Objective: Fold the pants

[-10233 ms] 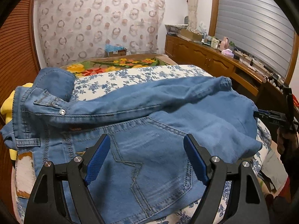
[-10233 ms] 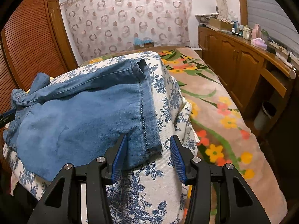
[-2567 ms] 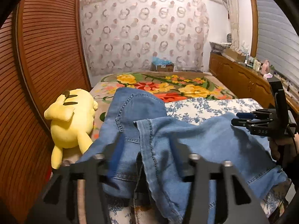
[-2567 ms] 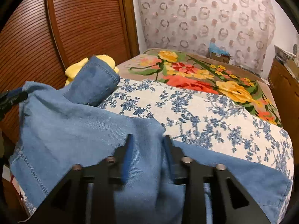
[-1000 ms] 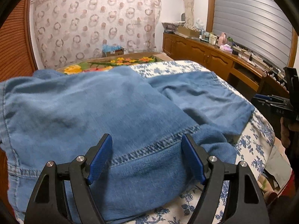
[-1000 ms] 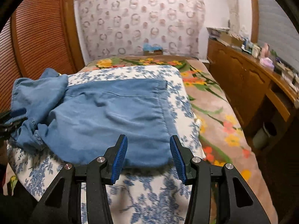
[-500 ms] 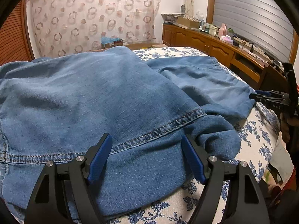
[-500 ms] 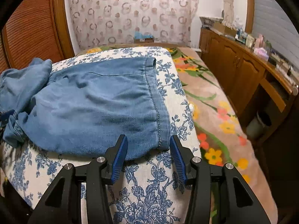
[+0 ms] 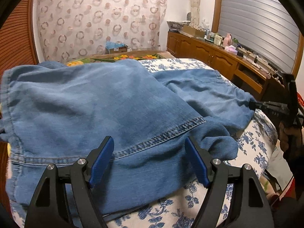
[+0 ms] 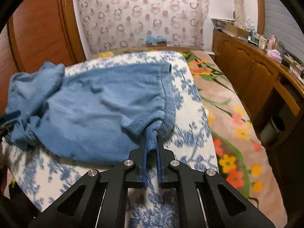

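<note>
Jeans (image 9: 106, 102) lay across the blue-flowered quilt (image 10: 191, 138) on the bed, one layer already doubled over toward the left side, the hem end reaching toward the right edge of the quilt. Right gripper (image 10: 152, 148) was closing on the near corner of the hem (image 10: 165, 102); its jaws looked nearly together, a pinch of denim bunched between the blue pads and drawn into a short ridge. Left gripper (image 9: 149, 161) stood wide, grasping nothing, its pads either side of the stitched seam (image 9: 167, 134) of the folded layer, whether they touched the cloth could not be told. Step in hand judged to be the grip on the hem before carrying that end over the rest. Advice for doing it well: check that both layers of the leg sit in the pinch, since a hold on the top layer alone would likely let the under one trail and skew the fold. Lift only enough to clear the quilt, otherwise the quilt may drag along. Left gripper would serve best by pinning or taking the matching seam edge, so the fold line stays straight. Carry the hem across in one level sweep and lay it square to the far edge. Loose lump (image 9: 218, 138) of denim beside the right-hand pad of the left gripper would probably need smoothing first, or it ends up trapped inside the fold
</note>
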`<action>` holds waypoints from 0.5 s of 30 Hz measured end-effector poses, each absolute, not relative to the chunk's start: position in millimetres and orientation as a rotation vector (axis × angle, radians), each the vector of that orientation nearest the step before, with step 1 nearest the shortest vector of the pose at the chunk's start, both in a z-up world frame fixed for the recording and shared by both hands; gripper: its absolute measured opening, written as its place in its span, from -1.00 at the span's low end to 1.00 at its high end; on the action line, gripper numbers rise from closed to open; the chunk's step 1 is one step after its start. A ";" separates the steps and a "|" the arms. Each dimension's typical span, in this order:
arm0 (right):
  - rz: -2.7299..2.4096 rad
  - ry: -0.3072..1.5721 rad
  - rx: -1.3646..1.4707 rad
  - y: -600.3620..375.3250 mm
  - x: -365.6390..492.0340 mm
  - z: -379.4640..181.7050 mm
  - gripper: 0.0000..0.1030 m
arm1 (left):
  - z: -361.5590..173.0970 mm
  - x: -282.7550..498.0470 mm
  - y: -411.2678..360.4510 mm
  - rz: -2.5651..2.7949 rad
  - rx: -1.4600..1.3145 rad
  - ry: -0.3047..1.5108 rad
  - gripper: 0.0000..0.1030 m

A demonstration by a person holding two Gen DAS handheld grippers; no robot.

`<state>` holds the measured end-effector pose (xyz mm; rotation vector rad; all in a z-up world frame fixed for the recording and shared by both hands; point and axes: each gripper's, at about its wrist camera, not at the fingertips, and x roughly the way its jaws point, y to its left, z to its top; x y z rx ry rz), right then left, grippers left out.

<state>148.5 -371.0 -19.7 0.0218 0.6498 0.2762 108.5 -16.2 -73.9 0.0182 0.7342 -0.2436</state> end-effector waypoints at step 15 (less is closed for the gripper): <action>0.637 0.357 -0.080 -263.7 139.6 118.8 -0.86 | -40.3 75.2 40.0 -0.145 -0.026 0.650 0.51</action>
